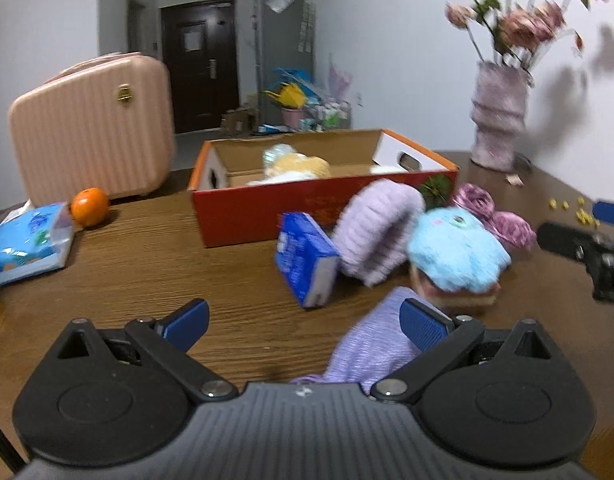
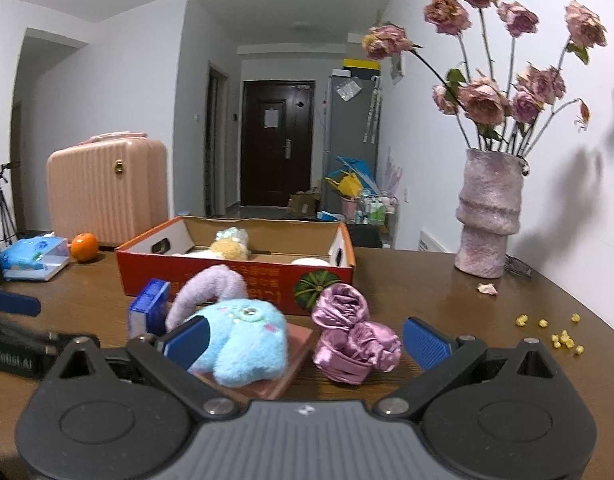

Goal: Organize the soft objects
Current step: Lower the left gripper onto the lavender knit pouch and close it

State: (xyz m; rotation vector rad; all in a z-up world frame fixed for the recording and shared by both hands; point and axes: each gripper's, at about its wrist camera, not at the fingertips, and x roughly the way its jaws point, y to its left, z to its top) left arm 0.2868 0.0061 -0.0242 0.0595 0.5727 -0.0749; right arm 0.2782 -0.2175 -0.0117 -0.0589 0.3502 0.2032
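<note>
Barely begun: only a yellow plush toy (image 2: 229, 246) lying in the open orange cardboard box (image 2: 235, 280); fluffy blue plush (image 2: 243, 340), lilac knitted roll (image 1: 377, 232), pink satin bundle (image 2: 353, 338) left on brown wooden table (image 1: 147, 264); left gripper (image 1: 305, 322) and right gripper (image 2: 305, 338) both spread, empty

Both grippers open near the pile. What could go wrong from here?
1. The blue plush toy sits on a brown pad; the right gripper might drag both.
2. The tissue pack leans tilted against the lilac knit piece; pulling either could topple it.
3. A wide swing may hit the vase.
</note>
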